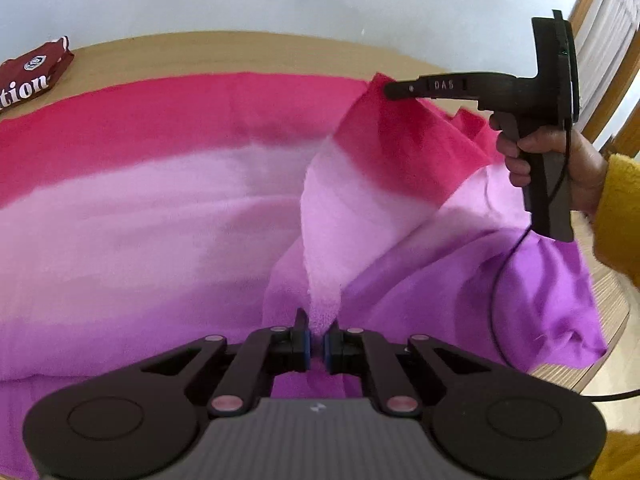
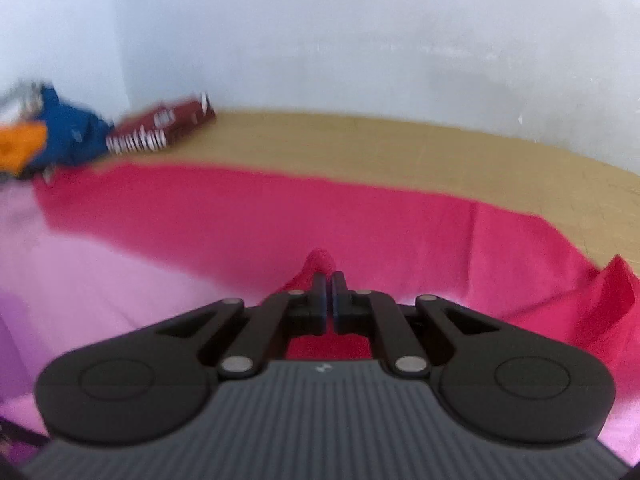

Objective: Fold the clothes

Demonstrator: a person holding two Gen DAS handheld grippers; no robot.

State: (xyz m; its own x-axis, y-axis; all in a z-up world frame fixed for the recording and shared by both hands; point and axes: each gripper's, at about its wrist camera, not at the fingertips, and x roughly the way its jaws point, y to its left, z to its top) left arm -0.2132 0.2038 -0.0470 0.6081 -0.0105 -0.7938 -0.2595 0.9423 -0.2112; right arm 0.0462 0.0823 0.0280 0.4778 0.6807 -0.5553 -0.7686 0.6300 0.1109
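Note:
A large cloth (image 1: 140, 208), shaded red to pink to purple, lies spread on a wooden table (image 1: 240, 52). My left gripper (image 1: 317, 326) is shut on the cloth's pale purple edge near me. My right gripper (image 1: 386, 90) is shut on the cloth's red corner and holds it lifted above the table at the right, so a flap (image 1: 360, 184) hangs between the two grippers. In the right wrist view my right gripper (image 2: 330, 280) pinches a red fold (image 2: 320, 260), with the red band (image 2: 240, 216) spread beyond it.
A folded maroon garment with white lettering (image 1: 32, 76) lies at the table's far left; it also shows in the right wrist view (image 2: 160, 124) beside a blue and orange pile (image 2: 52, 136). A white wall stands behind the table. The table's right edge (image 1: 612, 312) is near.

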